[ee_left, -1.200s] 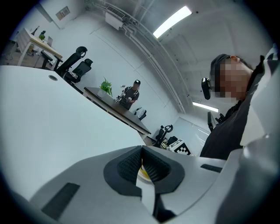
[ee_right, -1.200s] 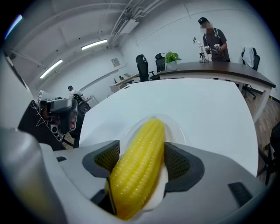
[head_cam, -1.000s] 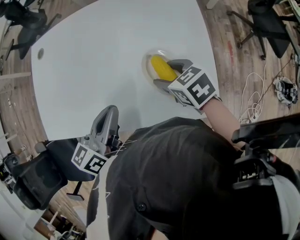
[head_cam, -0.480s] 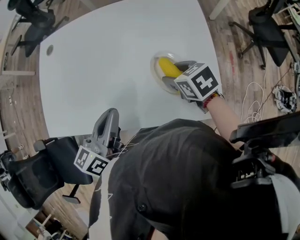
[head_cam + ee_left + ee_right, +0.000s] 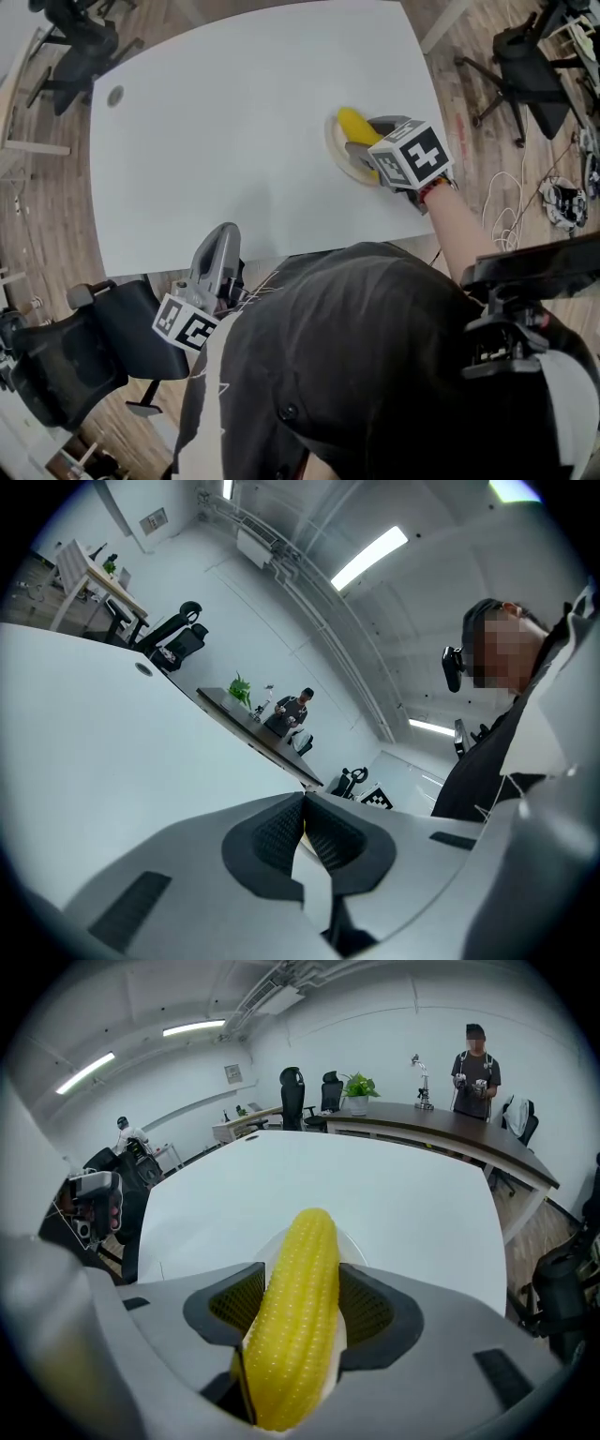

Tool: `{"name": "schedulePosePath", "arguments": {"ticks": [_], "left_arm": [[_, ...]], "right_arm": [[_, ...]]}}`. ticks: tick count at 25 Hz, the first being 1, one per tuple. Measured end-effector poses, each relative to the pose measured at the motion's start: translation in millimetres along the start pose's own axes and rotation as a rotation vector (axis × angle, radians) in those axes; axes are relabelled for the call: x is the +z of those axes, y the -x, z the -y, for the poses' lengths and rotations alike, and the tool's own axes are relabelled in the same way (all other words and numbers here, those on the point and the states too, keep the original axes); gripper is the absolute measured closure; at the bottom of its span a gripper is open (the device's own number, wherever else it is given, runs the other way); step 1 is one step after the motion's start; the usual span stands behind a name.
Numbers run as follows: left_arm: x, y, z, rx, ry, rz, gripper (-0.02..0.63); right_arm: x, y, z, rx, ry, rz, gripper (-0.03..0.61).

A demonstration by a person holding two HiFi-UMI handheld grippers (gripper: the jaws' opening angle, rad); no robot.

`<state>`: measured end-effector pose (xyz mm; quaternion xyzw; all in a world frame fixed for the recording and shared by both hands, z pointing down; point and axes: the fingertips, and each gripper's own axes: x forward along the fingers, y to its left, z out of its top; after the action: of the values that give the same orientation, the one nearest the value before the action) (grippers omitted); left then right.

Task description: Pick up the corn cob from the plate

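Right gripper view: the corn cob [image 5: 295,1316] is clamped lengthwise between the 2 pads of the right tool [image 5: 302,1283], whose jaws have just been closing onto it. The cob is positioned over the plate [image 5: 354,1246], near the right edge of the white desk [image 5: 234,122]. The left tool [image 5: 302,822] is clenched, with nothing between its pads, and is held at the desk's near edge.

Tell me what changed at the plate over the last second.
The right gripper has just been closing its jaws around the corn cob, and the pads now meet its sides. The corn cob still lies on the plate, not lifted. The left gripper stays shut, empty.
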<state>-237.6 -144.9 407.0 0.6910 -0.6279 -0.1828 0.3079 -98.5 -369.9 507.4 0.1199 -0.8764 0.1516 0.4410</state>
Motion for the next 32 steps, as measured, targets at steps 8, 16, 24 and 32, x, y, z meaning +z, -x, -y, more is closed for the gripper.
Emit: {"name": "schedulePosePath", "arguments": {"ticks": [8,16,24,32], "left_arm": [[35.4,42.9,-13.0,-0.019,-0.046,-0.002,0.6],[49.8,77.9,-15.8,-0.04,-0.031,0.013,0.6],[47.0,108.0,-24.1,-0.074,-0.056,0.004,0.6],[42.2,143.5,-25.1,-0.109,-0.071,-0.021,0.6]], "right_arm": [[2.5,17.0,5.1,-0.118,-0.136,0.07,0.324],[10.1,39.5,9.1,-0.169,-0.438,0.305,0.325],[2.3,57.5,-8.6,-0.118,-0.693,0.58,0.325],[8.1,86.6,-66.8,0.04,-0.82,0.822,0.325]]}}
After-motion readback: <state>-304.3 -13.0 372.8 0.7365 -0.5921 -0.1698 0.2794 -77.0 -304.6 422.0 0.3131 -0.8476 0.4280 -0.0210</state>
